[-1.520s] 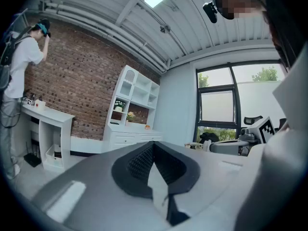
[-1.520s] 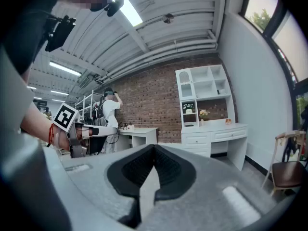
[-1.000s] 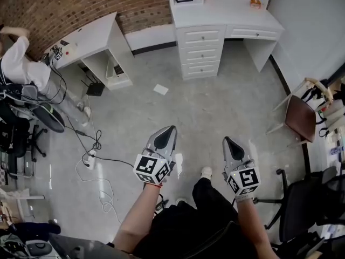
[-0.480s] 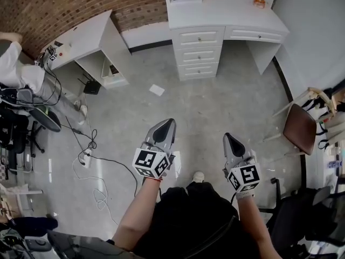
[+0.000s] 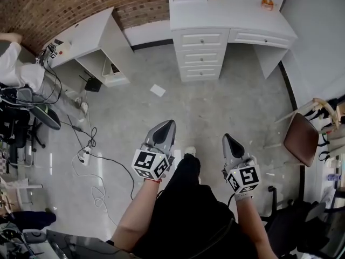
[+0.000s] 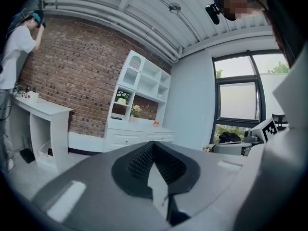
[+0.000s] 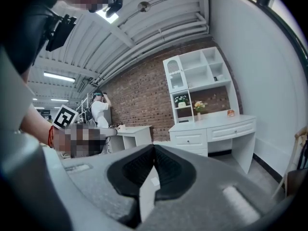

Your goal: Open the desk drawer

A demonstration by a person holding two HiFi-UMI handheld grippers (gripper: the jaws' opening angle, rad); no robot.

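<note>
The white desk (image 5: 232, 12) stands against the far wall, still some way ahead across the floor. It has a stack of three drawers (image 5: 201, 55) in the middle and one wide drawer (image 5: 261, 38) on the right, all closed. My left gripper (image 5: 168, 124) and right gripper (image 5: 227, 140) are held side by side over the floor, both pointing at the desk, both shut and empty. The desk (image 6: 137, 136) shows beyond the closed left gripper (image 6: 153, 144) in the left gripper view. In the right gripper view the desk (image 7: 214, 130) stands beyond the closed right gripper (image 7: 154, 147).
A second white desk (image 5: 81, 36) stands at the left by the brick wall, with a person in a white shirt (image 5: 16, 63) beside it. Cables (image 5: 89, 144) trail over the floor on the left. A paper scrap (image 5: 158, 90) lies ahead. A brown chair (image 5: 302, 139) stands at the right.
Both grippers have been carried forward toward the white desk, still shut. The person's leg has swung forward between them.
</note>
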